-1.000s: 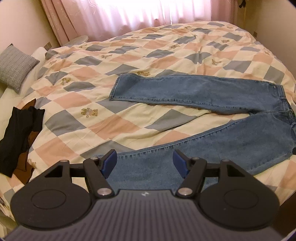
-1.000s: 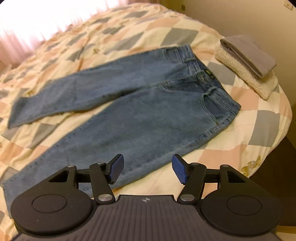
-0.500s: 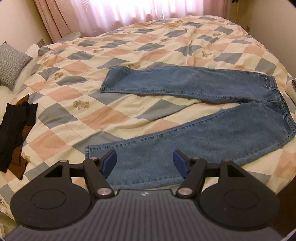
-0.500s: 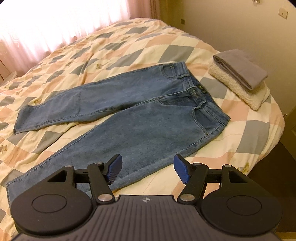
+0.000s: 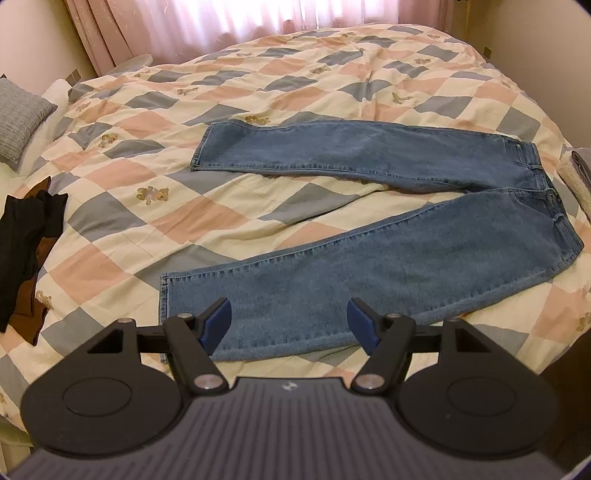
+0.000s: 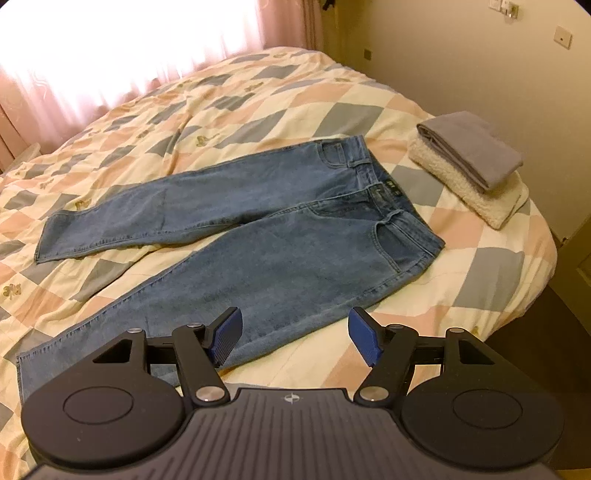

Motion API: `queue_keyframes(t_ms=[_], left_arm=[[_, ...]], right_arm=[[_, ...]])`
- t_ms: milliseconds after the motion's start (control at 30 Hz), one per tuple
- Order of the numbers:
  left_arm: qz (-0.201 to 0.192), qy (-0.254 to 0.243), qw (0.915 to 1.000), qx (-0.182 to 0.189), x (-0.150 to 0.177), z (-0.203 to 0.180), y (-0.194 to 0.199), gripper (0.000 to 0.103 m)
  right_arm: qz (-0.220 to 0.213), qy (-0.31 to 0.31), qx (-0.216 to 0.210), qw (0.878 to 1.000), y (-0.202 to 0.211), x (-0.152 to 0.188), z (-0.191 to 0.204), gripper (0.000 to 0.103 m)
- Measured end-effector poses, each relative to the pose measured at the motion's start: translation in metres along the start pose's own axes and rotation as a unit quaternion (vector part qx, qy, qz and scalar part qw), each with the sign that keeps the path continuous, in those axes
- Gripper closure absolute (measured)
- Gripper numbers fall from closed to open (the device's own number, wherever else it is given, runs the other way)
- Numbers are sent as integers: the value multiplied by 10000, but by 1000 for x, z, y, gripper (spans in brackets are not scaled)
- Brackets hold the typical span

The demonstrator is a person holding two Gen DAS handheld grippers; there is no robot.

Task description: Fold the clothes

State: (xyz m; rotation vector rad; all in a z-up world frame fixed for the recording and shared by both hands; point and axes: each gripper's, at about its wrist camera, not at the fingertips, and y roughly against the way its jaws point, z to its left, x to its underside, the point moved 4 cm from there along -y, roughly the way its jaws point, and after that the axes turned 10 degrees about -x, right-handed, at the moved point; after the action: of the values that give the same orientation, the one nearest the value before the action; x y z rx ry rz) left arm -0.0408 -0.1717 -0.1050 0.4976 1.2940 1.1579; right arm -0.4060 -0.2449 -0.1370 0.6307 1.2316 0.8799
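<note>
Hovering both hand-held grippers, left (image 5: 290, 321) and right (image 6: 295, 334), jaws apart and empty, over jeans (image 5: 369, 236) spread on the bed (image 5: 258, 81), we risk pinching, probably, only one denim layer.

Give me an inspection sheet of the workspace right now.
Surface: bed with a checked quilt, lightly rumpled.
Job's things: jeans spread flat, legs splayed apart.
Clutter: folded grey and cream stack beside the waistband; dark clothes at the bed's edge; grey pillow.
Tongs: left tongs and right tongs open, holding nothing, above the jeans.
Cables: nothing seen.
Surroundings: pink curtains; wall switches.
</note>
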Motion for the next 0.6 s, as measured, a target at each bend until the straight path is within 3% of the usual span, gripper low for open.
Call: queue_keyframes(t_ms=[333,600], left_arm=[[166,-43,9998,-129,-7,-5,-18,37],[313,1,9990,-307,-38,-42,-38,36]], right_arm=[[181,-147,27,9997,-10,11,-11,37],[366,-78,-86,9993,-38,-20,-36,37]])
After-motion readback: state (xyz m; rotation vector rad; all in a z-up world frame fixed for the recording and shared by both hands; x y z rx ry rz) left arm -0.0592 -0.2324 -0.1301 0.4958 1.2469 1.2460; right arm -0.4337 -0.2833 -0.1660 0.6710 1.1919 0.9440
